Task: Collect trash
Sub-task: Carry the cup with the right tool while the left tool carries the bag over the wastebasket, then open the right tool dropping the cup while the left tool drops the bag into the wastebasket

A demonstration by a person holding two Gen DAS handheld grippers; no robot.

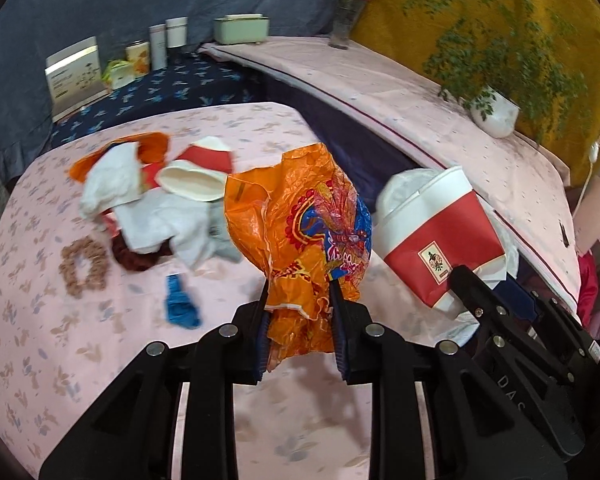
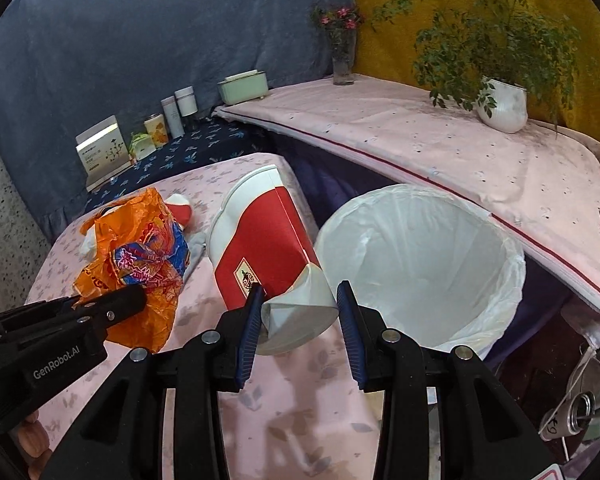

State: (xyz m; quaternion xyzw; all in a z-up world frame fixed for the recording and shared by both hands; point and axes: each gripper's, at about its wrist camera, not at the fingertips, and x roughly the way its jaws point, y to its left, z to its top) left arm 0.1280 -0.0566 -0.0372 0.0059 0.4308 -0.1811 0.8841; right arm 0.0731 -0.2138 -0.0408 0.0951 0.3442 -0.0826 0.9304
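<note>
Left tool [image 1: 300, 292] clamping orange wrapper [image 1: 296, 216], red cup [image 2: 260, 248] beside bin rim [image 2: 512, 256]

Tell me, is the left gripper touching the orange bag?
Touching. The left wrist view shows the left gripper pinching the orange bag between its pads.
</note>
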